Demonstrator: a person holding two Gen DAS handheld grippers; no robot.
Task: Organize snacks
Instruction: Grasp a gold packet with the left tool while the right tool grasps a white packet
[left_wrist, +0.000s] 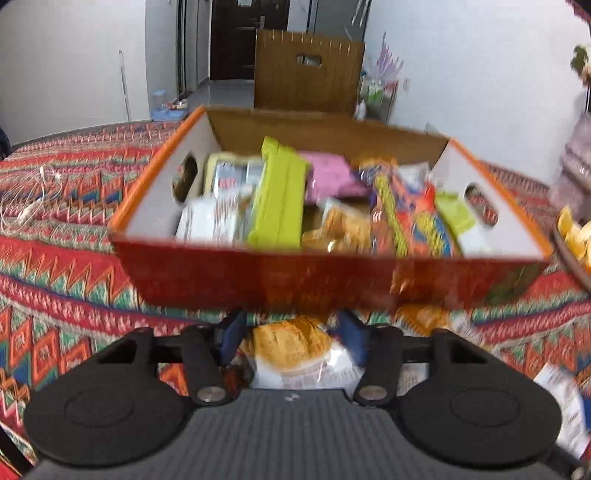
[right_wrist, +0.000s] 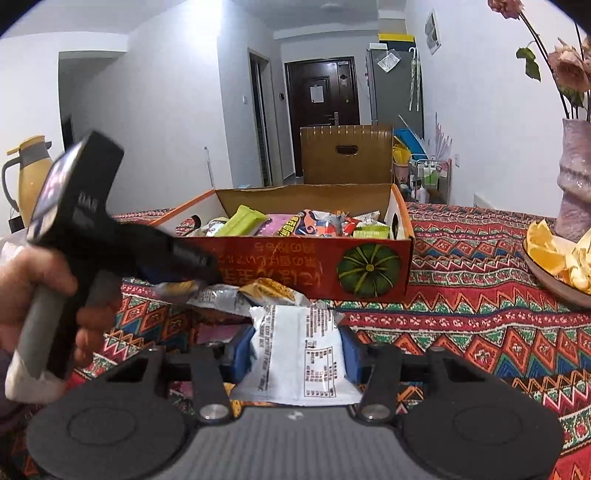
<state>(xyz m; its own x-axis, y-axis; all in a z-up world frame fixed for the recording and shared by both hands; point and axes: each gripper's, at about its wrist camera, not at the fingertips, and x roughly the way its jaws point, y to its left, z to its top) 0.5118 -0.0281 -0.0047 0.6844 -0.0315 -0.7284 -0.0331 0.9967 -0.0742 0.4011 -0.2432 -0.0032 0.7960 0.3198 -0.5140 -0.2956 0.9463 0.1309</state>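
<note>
Gripping a white snack packet (right_wrist: 299, 354) across its middle, the right tongs (right_wrist: 295, 354) pinch it just before the snack box (right_wrist: 295, 266) on the table (right_wrist: 480, 314). Left tongs (left_wrist: 291, 343) clamp a bread packet (left_wrist: 291, 347). Both feel light, crinkly and crushable.

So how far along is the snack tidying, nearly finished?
Well along, not finished. The cardboard box already holds many snack packets. In hand: the right gripper pinches a white packet, and the left gripper closes around a bread packet. A few loose packets remain on the tablecloth before the box.
</note>
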